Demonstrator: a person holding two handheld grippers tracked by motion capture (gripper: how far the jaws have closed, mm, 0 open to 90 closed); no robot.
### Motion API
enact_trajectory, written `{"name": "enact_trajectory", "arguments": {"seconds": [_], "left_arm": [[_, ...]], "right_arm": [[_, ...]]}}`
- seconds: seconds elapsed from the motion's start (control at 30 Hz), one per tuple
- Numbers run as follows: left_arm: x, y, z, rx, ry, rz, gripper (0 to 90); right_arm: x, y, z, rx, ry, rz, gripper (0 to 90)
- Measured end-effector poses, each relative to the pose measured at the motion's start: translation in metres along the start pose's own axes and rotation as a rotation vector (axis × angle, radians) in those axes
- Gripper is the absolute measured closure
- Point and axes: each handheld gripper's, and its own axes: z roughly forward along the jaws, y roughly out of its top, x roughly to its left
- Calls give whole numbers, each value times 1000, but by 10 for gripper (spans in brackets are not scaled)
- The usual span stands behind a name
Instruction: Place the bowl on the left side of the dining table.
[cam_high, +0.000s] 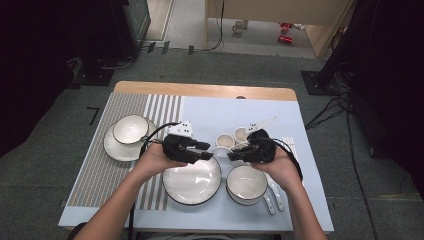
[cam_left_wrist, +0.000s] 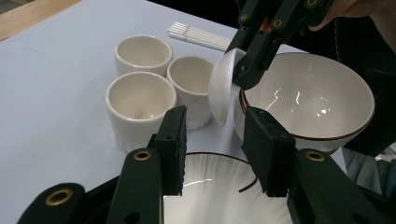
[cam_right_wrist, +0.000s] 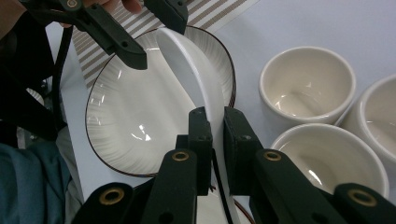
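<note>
Small white dish (cam_right_wrist: 187, 70), glossy and empty, stands on edge, pinched at its rim by my right tool (cam_right_wrist: 217, 140). My left tool (cam_left_wrist: 215, 140) gapes half-open around nothing, over the empty ribbed plate (cam_left_wrist: 210, 196).

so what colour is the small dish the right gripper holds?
Plain white small dish; right gripper view shows it best.

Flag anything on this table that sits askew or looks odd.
One small white dish stands on edge above the plate, pinched at its rim by the right tongs, with the left tongs closing around it. Nothing spilled or broken.
</note>
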Motion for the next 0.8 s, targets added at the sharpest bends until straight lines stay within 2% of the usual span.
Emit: {"name": "enact_trajectory", "arguments": {"seconds": [0.13,0.5,0.67,0.8], "left_arm": [[-1,1,3,21,-4,-16,634],[-6,3,7,7,21,26,706],[-8,3,7,-17,20,29,740],[-9,3,9,-14,24,36,750]], "right_arm": [[1,0,2,4,5,-2,830],[7,3,9,20,26,-17,830],[10,4,12,31,33,-21,830],[11,4,14,31,36,-24,830]]}}
